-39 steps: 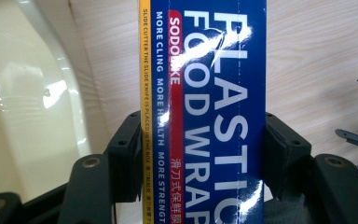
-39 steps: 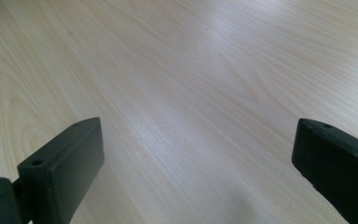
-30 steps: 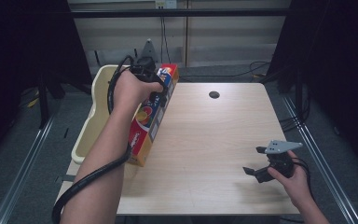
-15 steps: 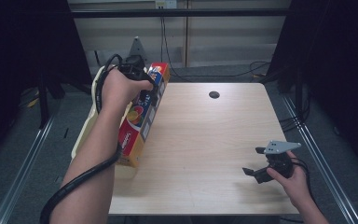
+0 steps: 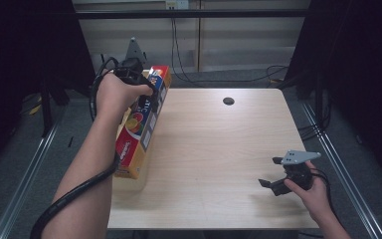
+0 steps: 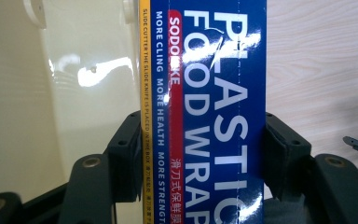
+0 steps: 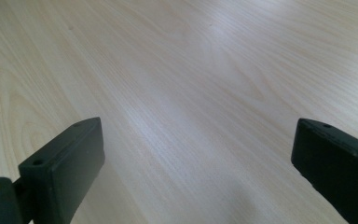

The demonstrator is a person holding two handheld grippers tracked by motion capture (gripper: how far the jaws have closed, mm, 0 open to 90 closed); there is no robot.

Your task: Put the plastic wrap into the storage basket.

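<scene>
A long box of plastic food wrap [image 5: 142,129], blue on top with an orange and red side, lies lengthwise along the table's left edge, its near end over the table. My left gripper [image 5: 150,87] is shut across the box near its far end. In the left gripper view the blue box [image 6: 214,116] sits between both black pads [image 6: 279,158]. My right gripper [image 5: 269,172] rests open at the table's front right, a hand around it. In the right gripper view its jaws [image 7: 191,158] stand wide apart over bare wood.
The light wooden table [image 5: 219,149] has a small dark hole [image 5: 228,101] near its far edge. A glossy cream tray [image 6: 74,93] lies just beyond the box on its left. Cables [image 5: 278,69] run over the floor behind the table. Metal rails flank both sides.
My left gripper has carried the box leftward, toward the table's left edge. The right gripper has stayed where it was, still open.
</scene>
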